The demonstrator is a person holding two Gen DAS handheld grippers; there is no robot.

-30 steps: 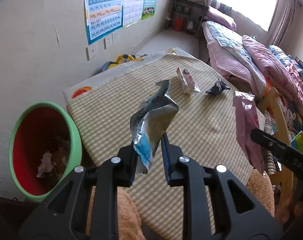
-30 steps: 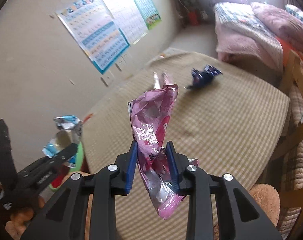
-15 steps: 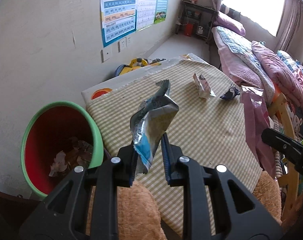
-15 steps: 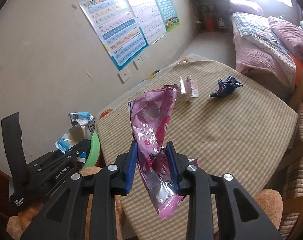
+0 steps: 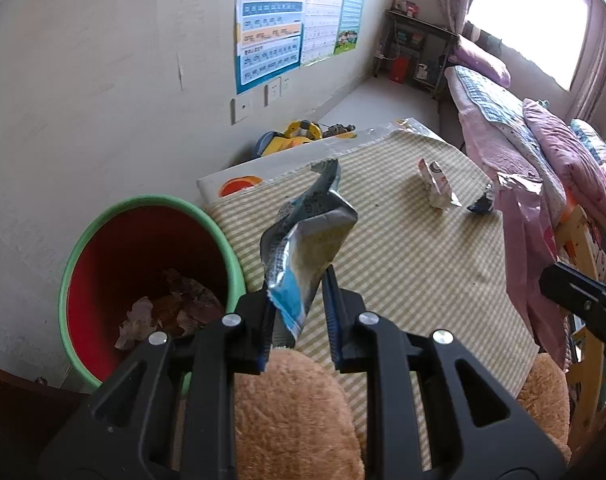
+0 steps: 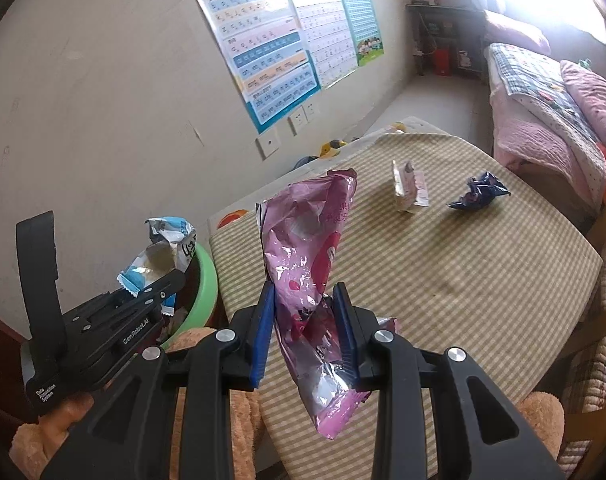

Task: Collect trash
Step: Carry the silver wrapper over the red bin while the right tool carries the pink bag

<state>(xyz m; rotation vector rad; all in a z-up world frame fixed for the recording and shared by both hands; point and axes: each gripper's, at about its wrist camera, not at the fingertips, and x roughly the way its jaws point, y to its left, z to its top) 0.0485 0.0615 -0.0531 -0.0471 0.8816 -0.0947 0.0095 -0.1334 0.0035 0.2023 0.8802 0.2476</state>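
Left gripper (image 5: 297,312) fingers pinch the lower end of a blue-and-silver snack wrapper (image 5: 307,240), which stands up crumpled above the blue pads. Right gripper (image 6: 305,320) fingers are clamped on a pink foil bag (image 6: 309,264); the bag rises above the pads and hangs out below them too.

In the left wrist view the wrapper is held in the air beside the table's near-left corner, next to a red bin with a green rim (image 5: 103,220). The bin holds crumpled paper scraps and sits on the floor between the wall and the table. The pink bag and right gripper show at the right edge of that view.

Table with checked cloth (image 6: 483,280) still carries two pieces of trash at its far side: a small white-and-pink carton (image 6: 409,192) standing up, and a crumpled dark blue wrapper (image 6: 477,192) near it, apart. Brown plush toy (image 5: 287,412) sits under both grippers at the table's near edge. Wall posters (image 6: 263,48) hang behind; a bed (image 6: 551,120) lies past the table on the right.
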